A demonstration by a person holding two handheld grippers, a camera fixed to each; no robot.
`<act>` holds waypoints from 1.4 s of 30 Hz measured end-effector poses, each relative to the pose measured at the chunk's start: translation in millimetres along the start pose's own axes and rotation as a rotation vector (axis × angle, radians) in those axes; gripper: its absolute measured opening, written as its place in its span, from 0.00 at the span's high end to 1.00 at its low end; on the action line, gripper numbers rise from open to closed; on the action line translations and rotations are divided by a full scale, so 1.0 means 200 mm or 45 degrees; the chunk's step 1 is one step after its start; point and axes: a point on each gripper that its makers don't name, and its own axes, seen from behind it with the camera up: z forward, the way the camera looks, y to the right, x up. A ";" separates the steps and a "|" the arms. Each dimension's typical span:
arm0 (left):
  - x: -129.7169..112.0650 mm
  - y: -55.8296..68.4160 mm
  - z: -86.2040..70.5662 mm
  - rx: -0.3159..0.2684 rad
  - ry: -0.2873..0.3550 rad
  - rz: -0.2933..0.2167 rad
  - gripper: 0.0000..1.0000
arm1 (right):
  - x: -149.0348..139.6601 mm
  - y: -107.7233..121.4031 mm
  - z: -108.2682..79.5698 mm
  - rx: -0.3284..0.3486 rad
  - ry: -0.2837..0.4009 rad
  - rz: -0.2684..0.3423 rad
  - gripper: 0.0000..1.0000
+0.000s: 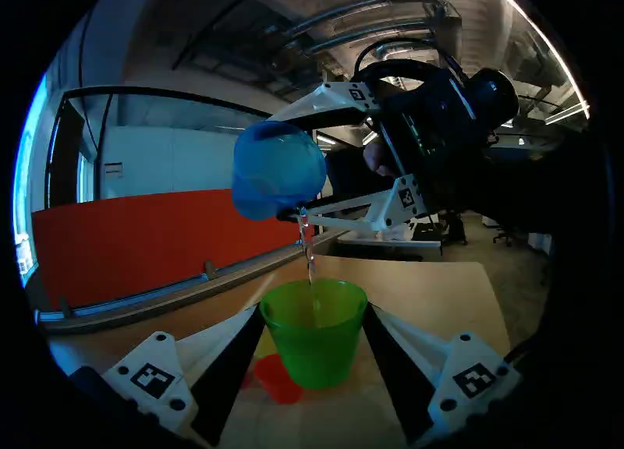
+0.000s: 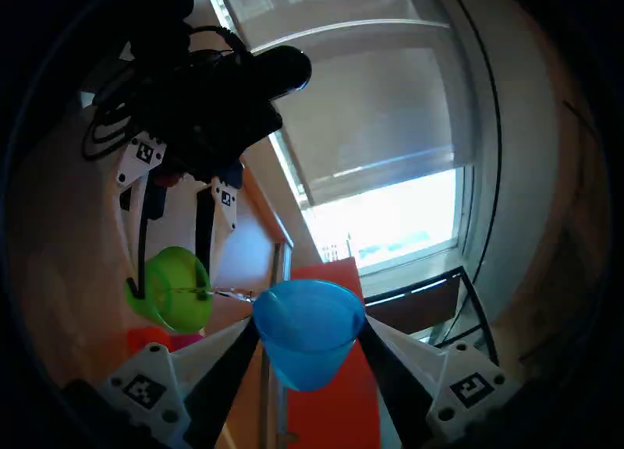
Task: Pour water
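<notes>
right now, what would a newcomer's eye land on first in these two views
The tilted blue translucent plastic cup, clamped in the right gripper, sits high in the left gripper view and spills a thin stream of water. The stream drops into the green translucent plastic cup held between the fingers of the left gripper just below. Behind them, a bright orange-red wall panel runs along the left.

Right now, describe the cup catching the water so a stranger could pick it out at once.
Find the wooden table before the red partition. Over it, the left tool grips an upright green cup. Only it catches the water, pouring from the tilted blue cup above; the red cup by its base is smaller.
</notes>
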 end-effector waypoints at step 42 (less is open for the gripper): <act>-0.01 0.00 0.00 -0.001 -0.006 -0.005 0.12 | 0.00 0.00 0.00 0.006 -0.005 -0.097 0.10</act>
